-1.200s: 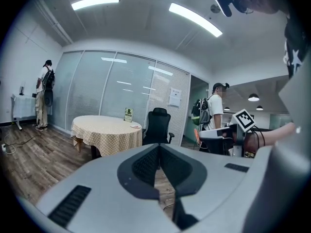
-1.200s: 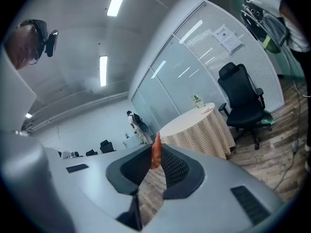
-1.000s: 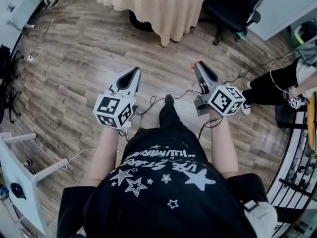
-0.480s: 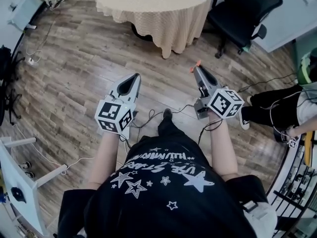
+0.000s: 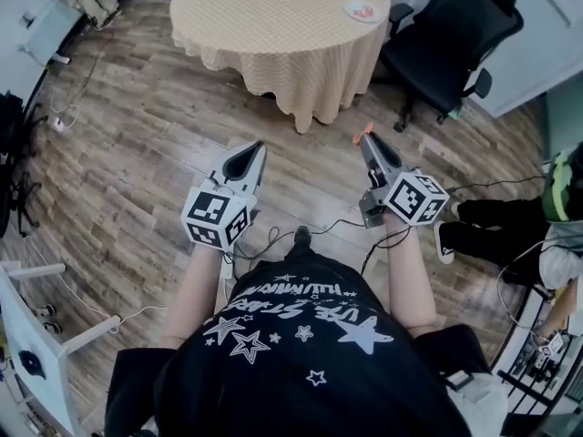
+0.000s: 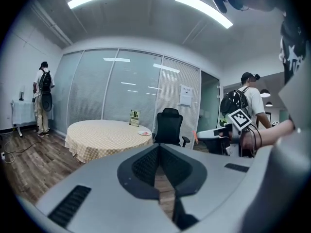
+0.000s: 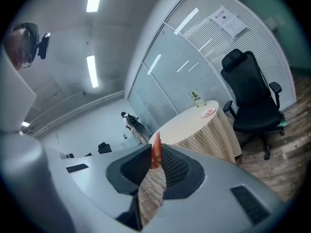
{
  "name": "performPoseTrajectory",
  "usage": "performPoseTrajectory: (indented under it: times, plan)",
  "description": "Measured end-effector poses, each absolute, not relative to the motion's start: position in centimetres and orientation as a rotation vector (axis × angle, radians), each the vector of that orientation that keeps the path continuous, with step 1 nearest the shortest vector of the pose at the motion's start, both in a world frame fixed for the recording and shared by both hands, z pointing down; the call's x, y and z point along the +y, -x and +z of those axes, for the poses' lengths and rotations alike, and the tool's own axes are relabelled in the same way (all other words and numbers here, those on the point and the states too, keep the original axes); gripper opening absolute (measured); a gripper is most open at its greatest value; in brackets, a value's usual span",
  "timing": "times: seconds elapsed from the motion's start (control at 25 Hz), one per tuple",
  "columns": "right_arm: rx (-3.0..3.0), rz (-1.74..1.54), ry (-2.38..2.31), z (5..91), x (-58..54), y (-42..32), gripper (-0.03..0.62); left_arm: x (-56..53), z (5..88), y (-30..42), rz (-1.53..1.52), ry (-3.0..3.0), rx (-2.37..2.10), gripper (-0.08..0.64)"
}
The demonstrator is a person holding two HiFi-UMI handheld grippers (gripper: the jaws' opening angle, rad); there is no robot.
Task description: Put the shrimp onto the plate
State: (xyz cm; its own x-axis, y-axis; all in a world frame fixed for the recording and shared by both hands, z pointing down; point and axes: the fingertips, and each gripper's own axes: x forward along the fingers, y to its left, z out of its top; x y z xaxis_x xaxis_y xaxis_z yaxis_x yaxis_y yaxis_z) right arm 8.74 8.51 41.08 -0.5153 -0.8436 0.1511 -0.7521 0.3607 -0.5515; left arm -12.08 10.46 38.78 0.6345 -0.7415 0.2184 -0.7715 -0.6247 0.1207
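The left claw point(image 5: 254, 148) is being held closed and empty above the brown wood-plank floor point(image 5: 137, 153). The small orange shrimp point(image 7: 156, 152) is being pinched upright between the tips of the right claw point(image 5: 366, 138), well apart from the round tabletop draped in beige checked cloth point(image 5: 273, 25). Something reddish is being carried by a small white plate point(image 5: 363, 10) near that tabletop's right edge.

Steep overhead — gripper views toward table point(image 5: 273, 25)
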Motion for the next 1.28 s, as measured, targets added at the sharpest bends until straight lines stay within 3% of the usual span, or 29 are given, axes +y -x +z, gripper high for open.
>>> performPoseTrajectory:
  times: [0.56, 1.28]
  plan:
    - [2.423, -0.865, 1.424, 41.4, 2.5, -14.5, 0.057, 5.0, 38.5, 7.6, 0.268, -2.661, -1.28, 0.009]
    - [2.348, -0.895, 1.471, 42.7, 1.5, -16.7, 0.057, 1.8, 39.2, 4.4, 0.284, -2.708, -1.173, 0.009]
